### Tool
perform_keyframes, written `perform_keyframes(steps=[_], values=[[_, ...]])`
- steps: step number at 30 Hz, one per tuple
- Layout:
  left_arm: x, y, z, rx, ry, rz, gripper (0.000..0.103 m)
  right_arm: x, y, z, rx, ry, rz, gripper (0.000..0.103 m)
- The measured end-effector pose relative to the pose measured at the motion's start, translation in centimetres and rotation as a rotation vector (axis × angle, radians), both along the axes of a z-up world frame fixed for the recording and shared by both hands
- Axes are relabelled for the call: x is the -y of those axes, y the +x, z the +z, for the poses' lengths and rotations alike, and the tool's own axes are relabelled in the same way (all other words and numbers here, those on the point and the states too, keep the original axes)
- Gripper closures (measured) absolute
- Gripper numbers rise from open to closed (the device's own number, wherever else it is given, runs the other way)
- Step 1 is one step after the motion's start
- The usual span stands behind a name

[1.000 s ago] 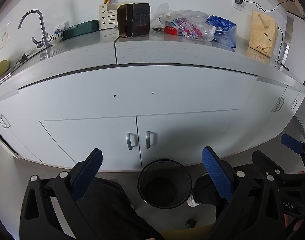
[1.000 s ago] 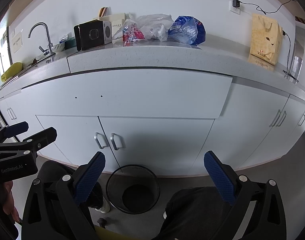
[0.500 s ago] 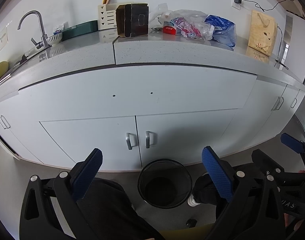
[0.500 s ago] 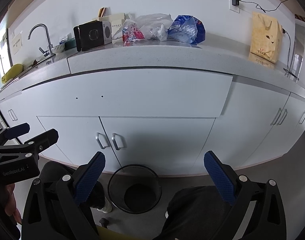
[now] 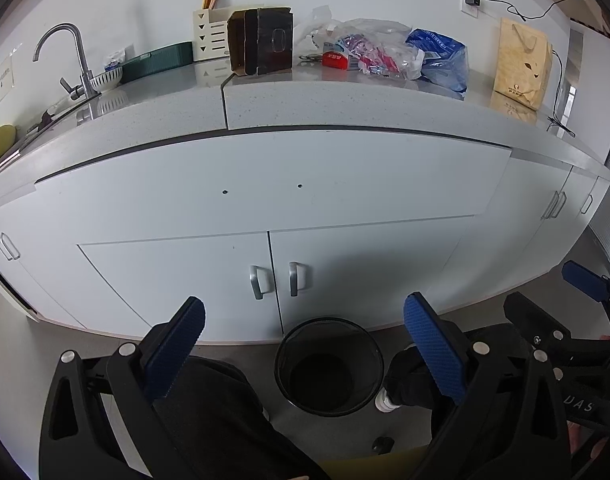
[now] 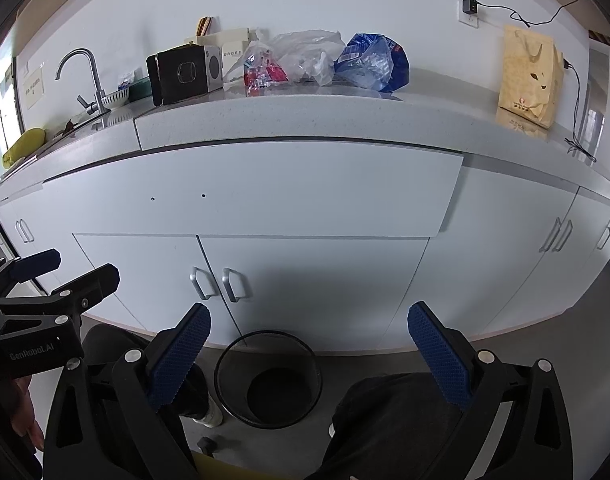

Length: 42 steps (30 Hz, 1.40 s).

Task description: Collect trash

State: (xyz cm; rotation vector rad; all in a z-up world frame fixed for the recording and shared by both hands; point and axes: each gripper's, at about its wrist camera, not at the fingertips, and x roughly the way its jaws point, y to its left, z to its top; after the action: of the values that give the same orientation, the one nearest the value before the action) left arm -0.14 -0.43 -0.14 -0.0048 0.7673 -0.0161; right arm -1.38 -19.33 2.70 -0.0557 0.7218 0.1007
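Left wrist view: the white counter (image 5: 345, 108) spans 9 to 3 o'clock, with crumpled plastic bags (image 5: 385, 50) of trash at 1 o'clock on it. Below, the black mesh bin (image 5: 329, 366) stands on the floor at 6 o'clock. Both the left gripper (image 5: 305, 352) and right gripper (image 6: 309, 356) gape wide, holding nothing.

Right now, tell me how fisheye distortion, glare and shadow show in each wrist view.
Left wrist view: the countertop edge bows strongly, its glossy surface mirrors the yellow paper bag, and corners vignette black. Right wrist view: same bowing, a soft shadow falls on the cabinet doors above the mesh bin, and the window edge at left glares.
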Motion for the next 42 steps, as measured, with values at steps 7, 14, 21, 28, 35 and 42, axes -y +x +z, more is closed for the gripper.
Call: perform_keyframes(steps=[7,14,21,28,35,42], values=[[0.2,-0.2,0.7,0.028,0.017,-0.010,0.004,0.3,0.0,0.7,0.026,0.000,-0.004,0.003],[0.0,0.8,2.7,0.132,0.107,0.007,0.004,1.0,0.5,4.0,0.146,-0.010,0.013,0.003],[-0.1,4.2,5.4,0.192,0.102,-0.063,0.004,1.2,2.0,8.9,0.360,-0.144,0.052,0.003],[-1.3,9.5,8.4,0.214,0.040,-0.031,0.004,4.0,8.1,12.7,0.349,-0.011,0.022,0.003],[-2.1,15.4,9.8,0.255,0.061,-0.032,0.004,5.3,15.7,14.6,0.326,0.034,0.015,0.003],[-2.7,19.2,9.8,0.282,0.005,-0.059,0.005,5.4,22.9,14.5,0.308,0.005,0.011,0.003]])
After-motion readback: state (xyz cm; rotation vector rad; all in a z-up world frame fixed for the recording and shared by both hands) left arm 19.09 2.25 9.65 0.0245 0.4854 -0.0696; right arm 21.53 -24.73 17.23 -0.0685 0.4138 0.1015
